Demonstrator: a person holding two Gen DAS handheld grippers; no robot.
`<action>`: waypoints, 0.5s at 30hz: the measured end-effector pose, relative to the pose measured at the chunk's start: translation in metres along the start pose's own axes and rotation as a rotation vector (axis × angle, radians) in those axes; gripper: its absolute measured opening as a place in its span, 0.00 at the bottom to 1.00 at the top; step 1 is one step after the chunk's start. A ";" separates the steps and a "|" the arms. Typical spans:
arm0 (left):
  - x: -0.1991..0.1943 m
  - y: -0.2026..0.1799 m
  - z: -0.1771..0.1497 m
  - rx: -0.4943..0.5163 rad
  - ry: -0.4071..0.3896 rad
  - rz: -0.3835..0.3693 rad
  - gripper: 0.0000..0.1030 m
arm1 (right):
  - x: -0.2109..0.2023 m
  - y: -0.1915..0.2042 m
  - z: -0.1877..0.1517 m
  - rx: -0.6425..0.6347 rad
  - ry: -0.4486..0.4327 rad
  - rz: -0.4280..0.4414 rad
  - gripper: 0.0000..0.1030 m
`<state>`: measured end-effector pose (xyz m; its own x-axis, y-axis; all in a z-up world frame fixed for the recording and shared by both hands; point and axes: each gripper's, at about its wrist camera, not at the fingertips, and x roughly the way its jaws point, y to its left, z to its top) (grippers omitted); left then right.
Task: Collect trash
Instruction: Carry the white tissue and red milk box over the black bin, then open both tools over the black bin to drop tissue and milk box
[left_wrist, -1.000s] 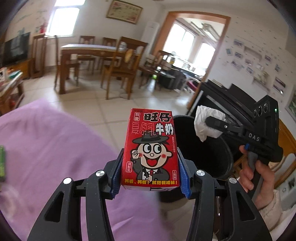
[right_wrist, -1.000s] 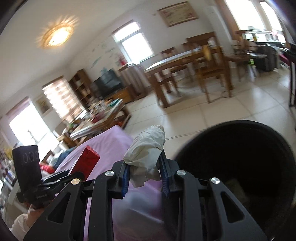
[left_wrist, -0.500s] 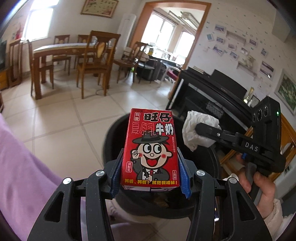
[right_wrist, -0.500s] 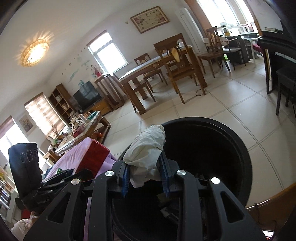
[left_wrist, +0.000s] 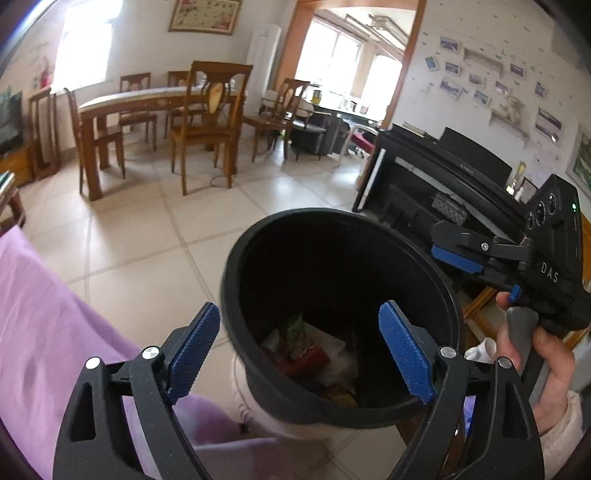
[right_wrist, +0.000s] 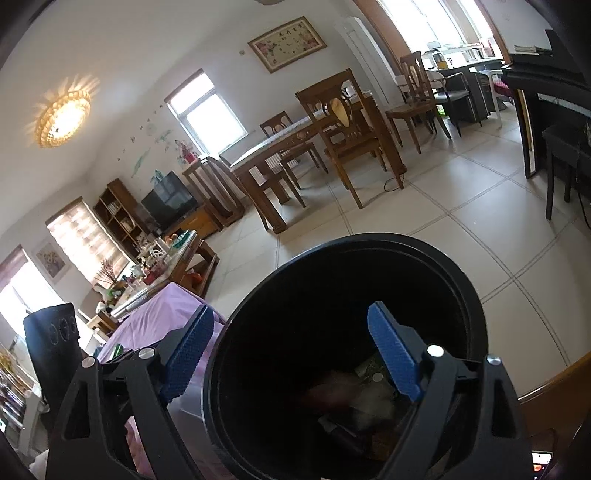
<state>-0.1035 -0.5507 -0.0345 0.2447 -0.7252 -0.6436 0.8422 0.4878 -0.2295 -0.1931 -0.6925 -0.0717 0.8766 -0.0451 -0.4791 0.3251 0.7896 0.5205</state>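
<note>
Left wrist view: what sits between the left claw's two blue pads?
Nothing is gripped: between the left claw's pads shows the open black trash bin, with trash at its bottom.

Trash (left_wrist: 310, 350) inside bin (left_wrist: 236, 258)

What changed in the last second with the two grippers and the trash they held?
Both jaws opened: the left gripper let go of the red milk carton, the right gripper of the white tissue, both over the black bin. The bin stayed put.

Black left gripper (left_wrist: 299, 332), blue ribbed pads (left_wrist: 194, 343), silver screws.
</note>
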 end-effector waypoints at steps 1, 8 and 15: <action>-0.007 0.005 -0.002 -0.008 -0.004 0.003 0.84 | 0.000 0.002 0.000 -0.003 0.001 0.001 0.83; -0.067 0.054 -0.024 -0.091 -0.057 0.061 0.90 | 0.013 0.036 -0.004 -0.064 0.037 0.014 0.83; -0.165 0.164 -0.069 -0.262 -0.142 0.271 0.92 | 0.048 0.108 -0.025 -0.167 0.117 0.072 0.83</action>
<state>-0.0395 -0.3172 -0.0162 0.5204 -0.6040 -0.6036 0.5915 0.7648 -0.2554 -0.1251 -0.5937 -0.0558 0.8449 0.0786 -0.5291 0.1915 0.8791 0.4365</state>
